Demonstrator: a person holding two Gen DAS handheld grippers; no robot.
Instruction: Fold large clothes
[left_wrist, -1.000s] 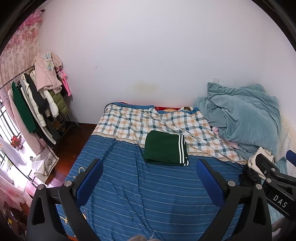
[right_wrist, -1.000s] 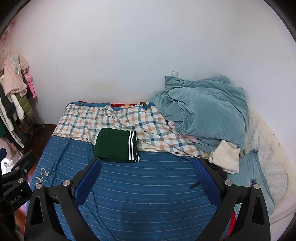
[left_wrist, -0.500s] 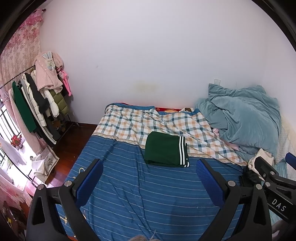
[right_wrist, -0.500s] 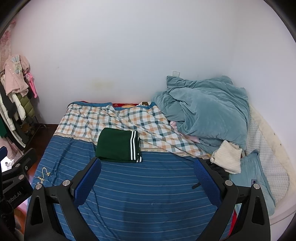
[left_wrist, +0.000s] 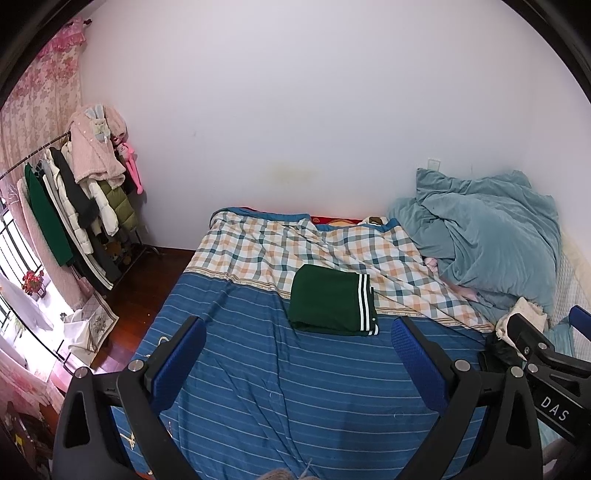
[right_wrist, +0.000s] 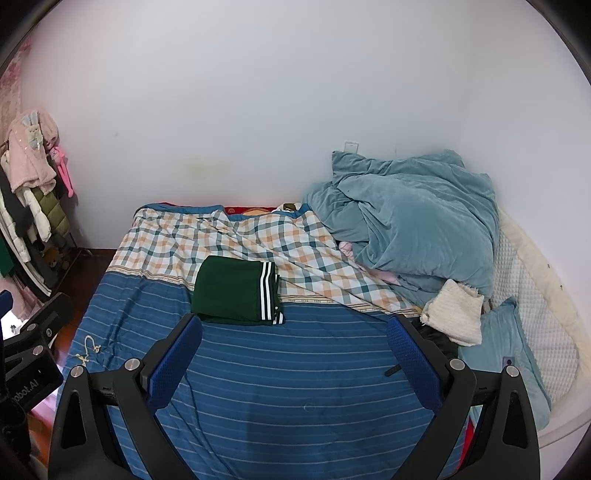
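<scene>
Both tongs barely shifted, left tongs (left_wrist: 297, 356) and right tongs (right_wrist: 293, 354) level, wide open, empty, above folded green garment (left_wrist: 330, 304).

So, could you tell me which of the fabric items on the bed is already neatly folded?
The dark green garment with white stripes, a flat rectangle. The teal duvet is heaped, and the cream cloth lies crumpled.

Home bedroom: bed (right_wrist: 258, 387), rumpled duvet (right_wrist: 417, 221), clothes rack (left_wrist: 74, 206).
</scene>
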